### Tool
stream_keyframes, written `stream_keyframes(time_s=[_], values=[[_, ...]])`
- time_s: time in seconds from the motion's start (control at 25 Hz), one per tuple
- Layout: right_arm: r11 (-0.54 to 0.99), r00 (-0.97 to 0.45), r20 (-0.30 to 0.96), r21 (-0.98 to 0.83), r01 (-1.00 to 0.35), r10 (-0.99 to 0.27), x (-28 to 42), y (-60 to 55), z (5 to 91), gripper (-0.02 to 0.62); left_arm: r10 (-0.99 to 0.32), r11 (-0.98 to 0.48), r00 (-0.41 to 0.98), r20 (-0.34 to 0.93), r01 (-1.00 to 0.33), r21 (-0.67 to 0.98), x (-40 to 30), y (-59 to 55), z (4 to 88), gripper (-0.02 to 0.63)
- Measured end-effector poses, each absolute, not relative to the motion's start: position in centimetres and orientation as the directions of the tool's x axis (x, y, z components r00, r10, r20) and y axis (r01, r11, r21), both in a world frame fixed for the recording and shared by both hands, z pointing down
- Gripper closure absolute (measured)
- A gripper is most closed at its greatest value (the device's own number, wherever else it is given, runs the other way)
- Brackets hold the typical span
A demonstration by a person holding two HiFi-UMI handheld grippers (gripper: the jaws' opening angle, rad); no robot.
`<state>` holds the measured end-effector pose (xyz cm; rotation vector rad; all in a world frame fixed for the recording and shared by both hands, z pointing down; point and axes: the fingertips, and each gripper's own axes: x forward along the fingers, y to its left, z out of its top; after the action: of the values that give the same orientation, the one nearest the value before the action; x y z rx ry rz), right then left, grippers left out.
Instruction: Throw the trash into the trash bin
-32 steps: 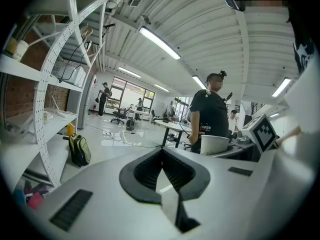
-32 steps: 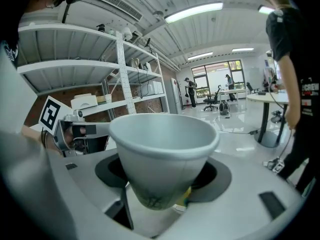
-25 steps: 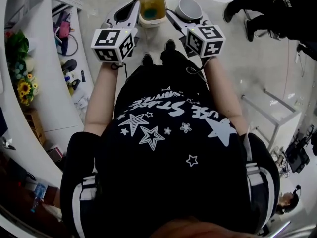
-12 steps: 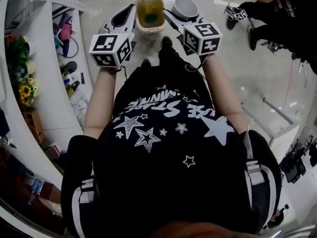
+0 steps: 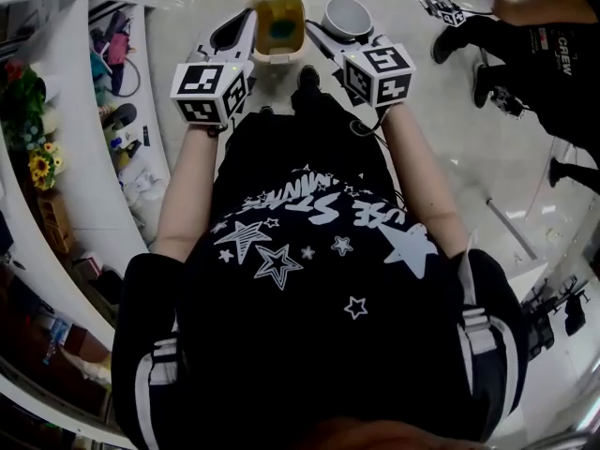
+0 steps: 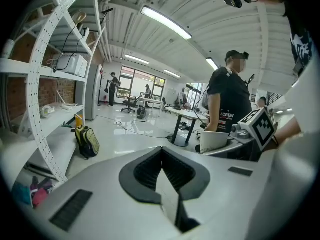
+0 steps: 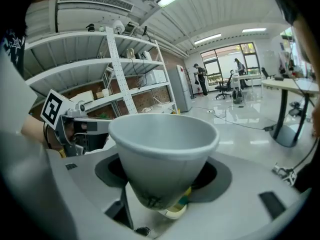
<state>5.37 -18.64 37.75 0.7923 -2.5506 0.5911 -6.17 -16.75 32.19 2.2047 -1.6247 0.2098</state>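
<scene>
A cream trash bin (image 5: 277, 49) stands on the floor ahead of me, lid up, with a yellowish liner and something blue-green inside. My right gripper (image 5: 330, 32) is shut on a white paper cup (image 5: 349, 17), held just right of the bin. In the right gripper view the cup (image 7: 162, 154) sits upright between the jaws, and a yellow-green scrap shows under its base. My left gripper (image 5: 244, 22) hangs at the bin's left side. Its dark pads (image 6: 145, 171) meet, and nothing shows between them. The cup (image 6: 214, 141) also appears in the left gripper view.
White curved shelving (image 5: 56, 204) with sunflowers (image 5: 42, 167) and small items runs along my left. Another person (image 5: 539, 59) in black stands at the right and holds a marker-cube gripper (image 5: 441, 3). A backpack (image 6: 87, 141) leans against the shelf. Desks stand farther off.
I have stepped toward the bin and both grippers have gone forward and a little lower with the cup. The other person at the right has shifted.
</scene>
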Motion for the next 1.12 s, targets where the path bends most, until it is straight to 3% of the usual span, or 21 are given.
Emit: stream_keyframes(time_s=[0.4,1.12], values=[[0.785,-0.78,0.533,-0.305,-0.539,-0.329,0.9,-19.8,41.6,0.282,-0.877,-0.182,0.267,0.398,-0.954,0.239,-8.2,-18.3,36.4,0.595],[0.628,-0.664,0.623,-0.334,-0.703,-0.413,-1.9,-20.2,53.5,0.282,-0.77,-0.253,0.397,0.499,-0.909,0.332,-9.9,-20.1,49.0,0.595]])
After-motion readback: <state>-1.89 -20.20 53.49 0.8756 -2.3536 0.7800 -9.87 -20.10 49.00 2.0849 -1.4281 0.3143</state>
